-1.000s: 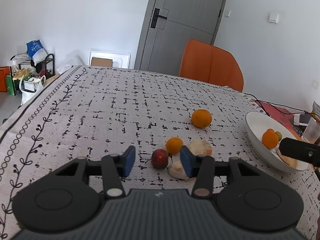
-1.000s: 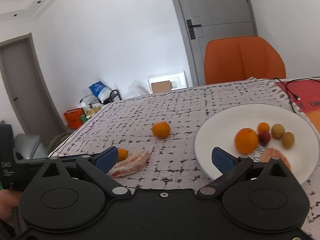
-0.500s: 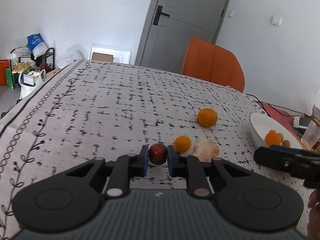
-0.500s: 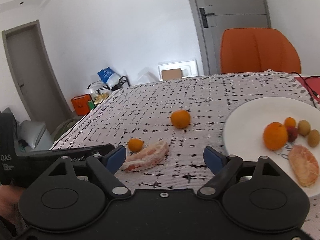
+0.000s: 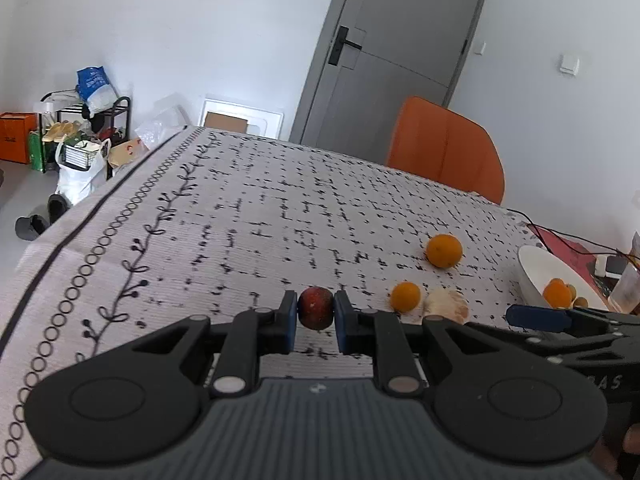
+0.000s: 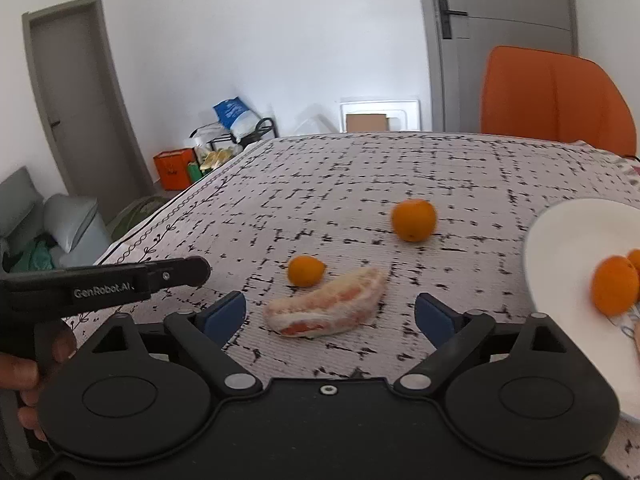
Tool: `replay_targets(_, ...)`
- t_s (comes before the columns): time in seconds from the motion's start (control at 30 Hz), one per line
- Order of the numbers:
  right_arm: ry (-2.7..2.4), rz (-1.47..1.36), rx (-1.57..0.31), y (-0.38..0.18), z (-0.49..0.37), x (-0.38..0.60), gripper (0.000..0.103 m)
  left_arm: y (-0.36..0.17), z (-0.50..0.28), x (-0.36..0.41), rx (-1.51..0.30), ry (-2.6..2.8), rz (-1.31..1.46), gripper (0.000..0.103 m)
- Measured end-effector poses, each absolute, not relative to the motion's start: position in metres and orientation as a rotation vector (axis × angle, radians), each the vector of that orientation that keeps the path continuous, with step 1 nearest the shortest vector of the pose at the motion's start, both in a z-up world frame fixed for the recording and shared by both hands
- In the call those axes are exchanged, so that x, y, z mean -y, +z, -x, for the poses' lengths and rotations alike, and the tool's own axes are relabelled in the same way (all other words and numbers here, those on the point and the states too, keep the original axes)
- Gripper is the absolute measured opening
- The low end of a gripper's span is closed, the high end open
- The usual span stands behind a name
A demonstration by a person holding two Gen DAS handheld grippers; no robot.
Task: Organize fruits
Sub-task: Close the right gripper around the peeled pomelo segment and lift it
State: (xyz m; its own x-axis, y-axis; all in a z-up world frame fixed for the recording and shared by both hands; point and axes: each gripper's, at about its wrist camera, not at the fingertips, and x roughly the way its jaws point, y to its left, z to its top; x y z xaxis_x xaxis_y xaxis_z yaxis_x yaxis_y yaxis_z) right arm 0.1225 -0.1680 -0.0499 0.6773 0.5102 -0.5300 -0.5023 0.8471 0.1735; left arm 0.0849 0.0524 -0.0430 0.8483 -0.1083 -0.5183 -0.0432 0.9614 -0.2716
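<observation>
Dark red fruit [image 5: 315, 307] pinched in left claw [image 5: 315, 322]; pomelo wedge [image 6: 326, 307] between wide-open right claw [image 6: 330, 316].

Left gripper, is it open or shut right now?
Shut: the left gripper has its blue pads pressed on both sides of the dark red fruit.

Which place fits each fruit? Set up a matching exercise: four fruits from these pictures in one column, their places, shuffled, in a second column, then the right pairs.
Fruits
1. dark red fruit
2. peeled citrus segment
3. large orange
4. small orange

Places
A. on the cloth just behind the segment
B. pinched between the pads of the left hand-held gripper
C. alone on the cloth, farther back
D. on the cloth in front of the open right hand-held gripper

Pairs: 1-B, 2-D, 3-C, 4-A
</observation>
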Motion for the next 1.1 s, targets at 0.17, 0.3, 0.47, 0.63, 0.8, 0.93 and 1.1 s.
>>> replay_targets(0.17, 0.559, 0.057, -0.614, -0.055, -0.127, 0.15, 0.098, -0.041, -0.08, -0.064, -0.549, -0.013, 0.293, 0.018)
replay_targets(0.3, 0.568, 0.088, -0.627, -0.058, -0.13, 0.14, 0.098, -0.04, -0.077, -0.072, -0.544, 0.001, 0.307, 0.018)
replay_targets(0.47, 0.546, 0.133, -0.635, -0.063, -0.134, 0.131, 0.097, -0.039, -0.075, -0.077, -0.54, 0.008, 0.314, 0.018)
replay_targets(0.63, 0.554, 0.146, -0.627, -0.065, -0.132, 0.133, 0.072, -0.039, -0.074, -0.073, -0.541, -0.001, 0.305, 0.018)
replay_targets(0.8, 0.566, 0.123, -0.61, -0.06, -0.127, 0.142, 0.072, -0.038, -0.076, -0.065, -0.543, -0.013, 0.297, 0.018)
replay_targets(0.93, 0.56, 0.088, -0.59, -0.053, -0.125, 0.153, 0.071, -0.036, -0.078, -0.057, -0.544, -0.03, 0.289, 0.018)
replay_targets(1.1, 0.552, 0.05, -0.562, -0.046, -0.124, 0.167, 0.07, -0.034, -0.083, -0.048, -0.546, -0.052, 0.274, 0.018)
